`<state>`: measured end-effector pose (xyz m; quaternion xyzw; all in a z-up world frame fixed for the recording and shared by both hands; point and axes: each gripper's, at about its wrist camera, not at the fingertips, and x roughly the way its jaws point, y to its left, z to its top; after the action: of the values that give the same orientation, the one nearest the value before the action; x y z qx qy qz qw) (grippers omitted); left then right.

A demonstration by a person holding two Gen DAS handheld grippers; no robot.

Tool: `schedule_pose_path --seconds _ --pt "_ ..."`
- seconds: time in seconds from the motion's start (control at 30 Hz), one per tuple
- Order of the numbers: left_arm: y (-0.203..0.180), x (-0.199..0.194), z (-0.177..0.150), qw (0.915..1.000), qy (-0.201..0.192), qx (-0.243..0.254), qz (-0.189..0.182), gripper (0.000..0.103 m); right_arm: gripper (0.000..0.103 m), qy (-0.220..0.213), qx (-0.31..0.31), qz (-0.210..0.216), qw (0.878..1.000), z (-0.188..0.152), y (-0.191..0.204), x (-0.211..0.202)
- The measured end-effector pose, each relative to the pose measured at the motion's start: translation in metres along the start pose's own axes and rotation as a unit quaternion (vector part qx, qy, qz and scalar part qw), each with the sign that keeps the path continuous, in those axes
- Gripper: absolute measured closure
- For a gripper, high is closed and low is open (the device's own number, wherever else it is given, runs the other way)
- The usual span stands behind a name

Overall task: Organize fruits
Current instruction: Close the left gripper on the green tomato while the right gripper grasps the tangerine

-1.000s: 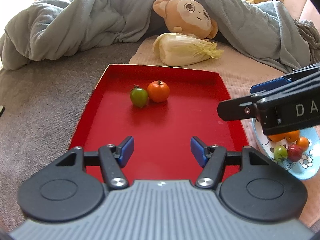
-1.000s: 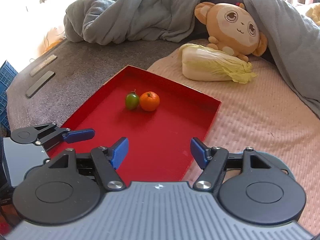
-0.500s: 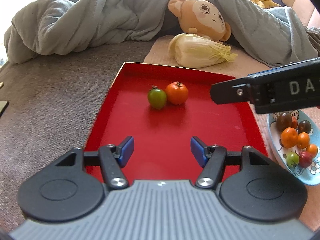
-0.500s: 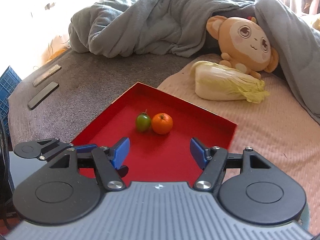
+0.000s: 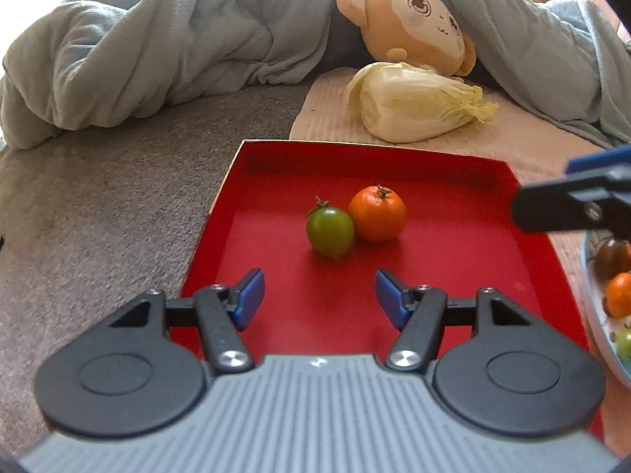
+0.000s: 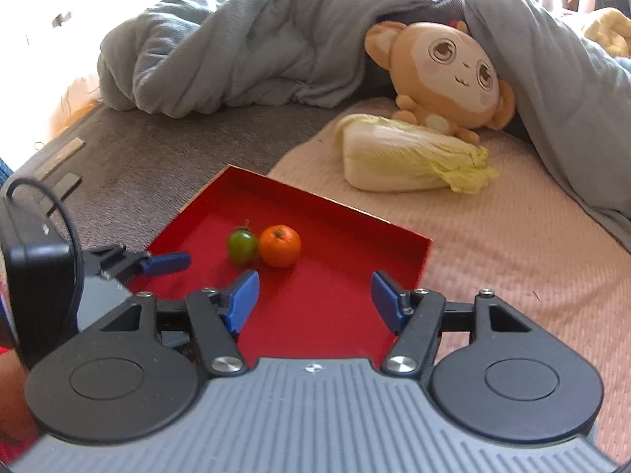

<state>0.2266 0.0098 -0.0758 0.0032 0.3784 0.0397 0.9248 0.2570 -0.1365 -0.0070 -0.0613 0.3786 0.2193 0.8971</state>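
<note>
A red tray (image 5: 453,272) (image 6: 323,307) lies on the bed with a green tomato (image 5: 329,231) (image 6: 241,245) and an orange tomato (image 5: 377,213) (image 6: 280,245) touching side by side in it. My left gripper (image 5: 319,295) hangs open over the tray's near part, a little short of the two fruits, nothing between its blue pads. My right gripper (image 6: 313,295) is over the tray's right half; its jaws are closing, empty. A patterned plate (image 5: 591,315) at the right edge holds several small tomatoes (image 5: 618,293).
A grey duvet (image 5: 177,47) is heaped along the back. A monkey plush toy (image 5: 414,27) and a napa cabbage (image 5: 410,104) lie behind the tray on a pink blanket (image 6: 512,244). Flat dark bars (image 6: 63,187) rest on the grey sheet, far left.
Left gripper has drawn nearer the two fruits, which look larger. The right gripper has swung right in the left wrist view, uncovering then leaving most of the plate out of frame. Its jaws narrowed slightly.
</note>
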Motion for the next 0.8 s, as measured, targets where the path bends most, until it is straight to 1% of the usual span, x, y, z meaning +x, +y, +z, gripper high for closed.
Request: schedule_pose_path --seconds 0.2,0.33,0.47,0.53,0.57,0.6,0.63,0.67,0.8 --pt "0.002 0.017 0.008 0.9999 0.001 0.010 0.004 0.039 0.034 -0.007 0.005 0.006 1.000 0.002 -0.001 -0.005" --pt "0.001 0.024 0.012 0.9998 -0.002 0.020 -0.002 0.039 0.034 -0.014 0.010 0.009 1.000 0.003 -0.003 -0.012" --pt "-0.003 0.027 0.016 0.9996 -0.005 0.027 -0.012 0.039 0.034 -0.012 0.013 0.005 1.000 0.003 -0.006 -0.012" --pt "-0.004 0.028 0.016 0.9994 -0.007 0.027 -0.017 0.043 0.034 -0.008 0.014 0.002 1.000 0.002 -0.006 -0.010" --pt "-0.005 0.028 0.015 0.9994 -0.008 0.028 -0.019 0.048 0.034 -0.007 0.014 0.001 1.000 0.002 -0.007 -0.009" --pt "-0.004 0.026 0.014 0.9993 -0.010 0.028 -0.022 0.061 0.034 -0.006 0.013 0.001 1.000 0.002 -0.007 -0.007" --pt "-0.005 0.025 0.014 0.9992 -0.012 0.027 -0.025 0.066 0.034 -0.004 0.012 0.001 1.000 0.002 -0.006 -0.004" --pt "-0.005 0.025 0.013 0.9992 -0.013 0.026 -0.026 0.070 0.034 -0.001 0.011 0.001 1.000 0.003 -0.005 -0.001" --pt "-0.001 0.021 0.011 0.9992 -0.013 0.008 -0.037 0.071 0.034 0.001 -0.009 0.007 1.000 0.006 0.001 0.017"
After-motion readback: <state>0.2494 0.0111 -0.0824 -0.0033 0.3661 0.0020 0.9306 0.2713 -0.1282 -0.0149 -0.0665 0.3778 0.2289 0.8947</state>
